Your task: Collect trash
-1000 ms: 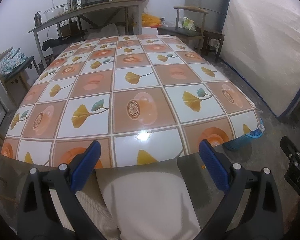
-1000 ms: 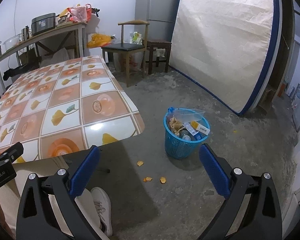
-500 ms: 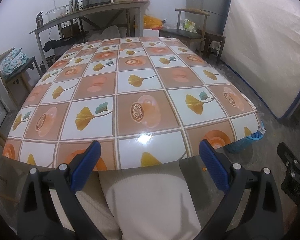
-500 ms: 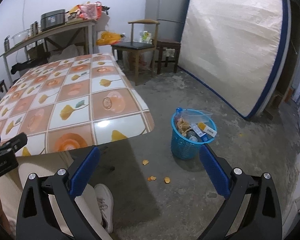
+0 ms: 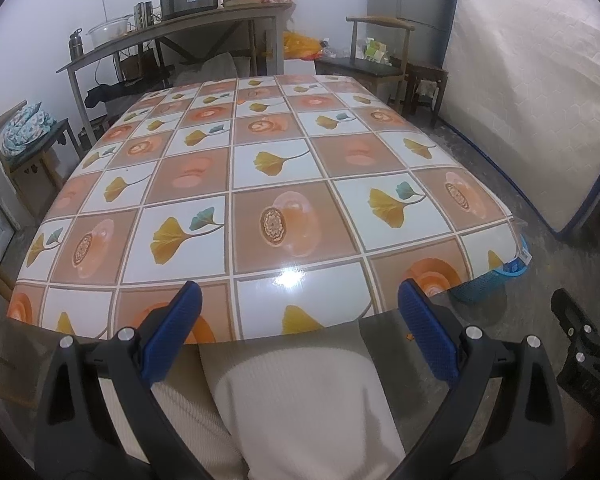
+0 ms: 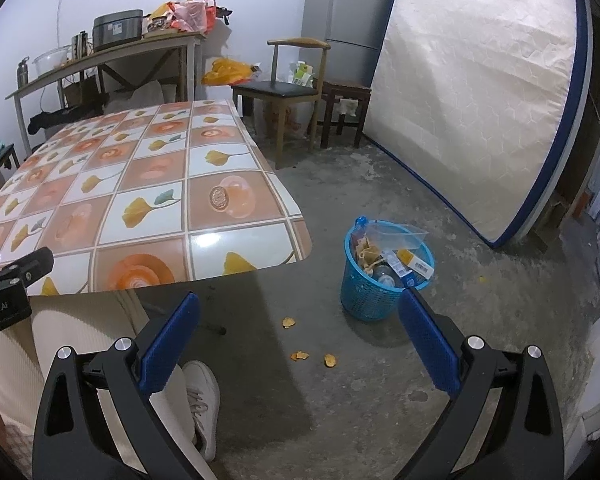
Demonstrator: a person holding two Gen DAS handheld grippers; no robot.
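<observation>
Both cameras have drifted a little since a second ago: the table (image 5: pixel 284 184) sits a touch lower and nearer in the left view, and in the right view the basket (image 6: pixel 384 280) has slid right and down, closer to the right finger. Nothing on the floor has moved.

Left gripper (image 5: pixel 298 332) is spread wide with nothing between its ribbed blue pads (image 5: pixel 176 332), hanging over the person's lap in cream ribbed-knit trousers (image 5: pixel 300 404). Right gripper (image 6: pixel 298 340) is just as wide open and also empty, looking down at the rough grey concrete floor (image 6: pixel 380 400).

The trash is mostly in that round blue plastic mesh basket: a clear plastic tub, a bottle, crumpled wrappers and a small box poking above the rim. A few orange crumbs (image 6: pixel 300 355) lie loose on the concrete between the basket and a white sneaker (image 6: pixel 202 404).

The table is covered in glossy oilcloth, checked in orange and white squares with ginkgo leaves, rounded corners, a light glare near the front edge. A quilted mattress (image 6: pixel 472 96) with blue piping leans upright against the wall beside a grey fridge (image 6: pixel 352 12).
</observation>
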